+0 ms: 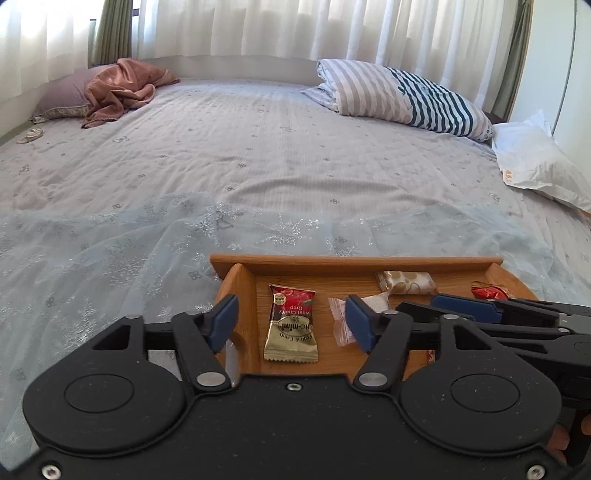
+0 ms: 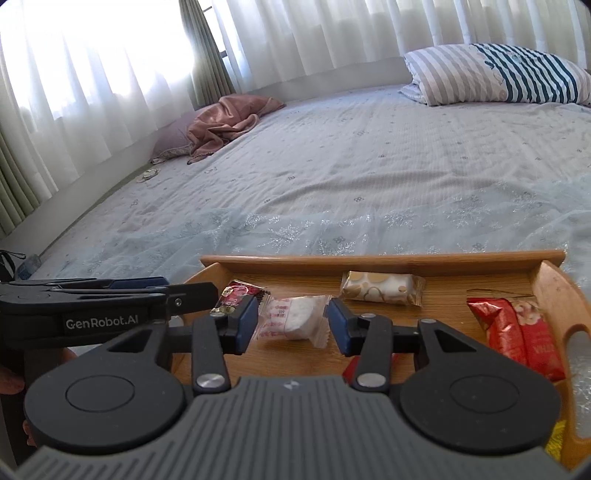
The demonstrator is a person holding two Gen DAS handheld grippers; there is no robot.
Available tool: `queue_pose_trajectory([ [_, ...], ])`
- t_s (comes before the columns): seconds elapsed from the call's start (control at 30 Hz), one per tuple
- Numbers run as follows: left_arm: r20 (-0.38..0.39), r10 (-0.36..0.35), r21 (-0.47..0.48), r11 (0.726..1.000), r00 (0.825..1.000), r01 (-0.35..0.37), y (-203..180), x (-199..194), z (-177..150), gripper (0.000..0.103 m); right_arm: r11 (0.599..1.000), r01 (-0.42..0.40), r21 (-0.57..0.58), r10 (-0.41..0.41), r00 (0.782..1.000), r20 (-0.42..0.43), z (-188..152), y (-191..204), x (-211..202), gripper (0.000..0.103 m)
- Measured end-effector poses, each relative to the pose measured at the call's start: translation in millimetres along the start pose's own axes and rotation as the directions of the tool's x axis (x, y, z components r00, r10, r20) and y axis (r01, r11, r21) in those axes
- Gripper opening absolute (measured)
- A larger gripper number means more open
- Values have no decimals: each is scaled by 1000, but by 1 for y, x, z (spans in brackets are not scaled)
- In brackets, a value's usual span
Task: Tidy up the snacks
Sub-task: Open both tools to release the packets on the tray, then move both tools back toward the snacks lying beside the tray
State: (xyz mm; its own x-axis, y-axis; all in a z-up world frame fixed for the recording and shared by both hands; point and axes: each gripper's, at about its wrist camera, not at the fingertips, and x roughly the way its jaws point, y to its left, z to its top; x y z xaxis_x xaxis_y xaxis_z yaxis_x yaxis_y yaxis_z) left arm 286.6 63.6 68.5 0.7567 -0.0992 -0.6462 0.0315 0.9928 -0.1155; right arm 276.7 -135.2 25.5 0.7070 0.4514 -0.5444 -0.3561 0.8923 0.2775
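Wooden tray (image 1: 354, 263) sits on the near part of the bed (image 1: 280, 155), over a sheer pale-blue cloth (image 1: 110, 251). All snacks in view are inside it

Left gripper (image 1: 291, 323): jaws about half open, nothing gripped. The red-and-gold candy packet (image 1: 291, 325) lies flat on the tray floor in the gap near the tray's left end, clear of both pads. Left pad hangs over the tray's left end wall

Right gripper (image 2: 292, 325): also about half open, nothing clamped. White clear-wrapped sweet (image 2: 295, 319) lies on the tray floor between the pads; can't tell if either pad touches its wrapper

Grippers are side by side, close together. Each blocks part of the other's view of the tray

Others in tray: gold-spotted white packet (image 2: 382, 288) against the far wall, red packets (image 2: 517, 332) at the right end by the handle cutout

Obscured: near edge of the tray sits behind both gripper bodies. A red wrapper under the right gripper's right finger is mostly covered, not identifiable

Far side of the bed: striped pillow (image 1: 406, 94), pink blanket (image 1: 122, 88), white plastic bag (image 1: 535, 162), curtains (image 1: 258, 29) behind
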Motion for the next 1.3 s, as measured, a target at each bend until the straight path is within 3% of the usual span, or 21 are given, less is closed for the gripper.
queue_pose_trajectory([
  [0.23,34,-8,39,999,999,7,-11,-43,-16,78,999,15,-43,-13,999,35,-10,4,-41,74],
  [0.6,62,-67,86,994,996,61,-35,-108,-51,80,995,32,-94,-24,997,79,-41,8,-101,88],
  [0.7,66,-89,84,993,994,84,-39,-123,-61,92,994,35,-107,-25,996,87,-51,8,-114,89],
  [0.9,34,-137,80,988,990,134,-47,-138,-84,92,990,51,-129,-40,995,89,-70,7,-134,91],
  [1.3,9,-150,111,983,989,148,-62,-165,-134,92,984,91,-154,-80,994,77,-108,0,-161,94],
])
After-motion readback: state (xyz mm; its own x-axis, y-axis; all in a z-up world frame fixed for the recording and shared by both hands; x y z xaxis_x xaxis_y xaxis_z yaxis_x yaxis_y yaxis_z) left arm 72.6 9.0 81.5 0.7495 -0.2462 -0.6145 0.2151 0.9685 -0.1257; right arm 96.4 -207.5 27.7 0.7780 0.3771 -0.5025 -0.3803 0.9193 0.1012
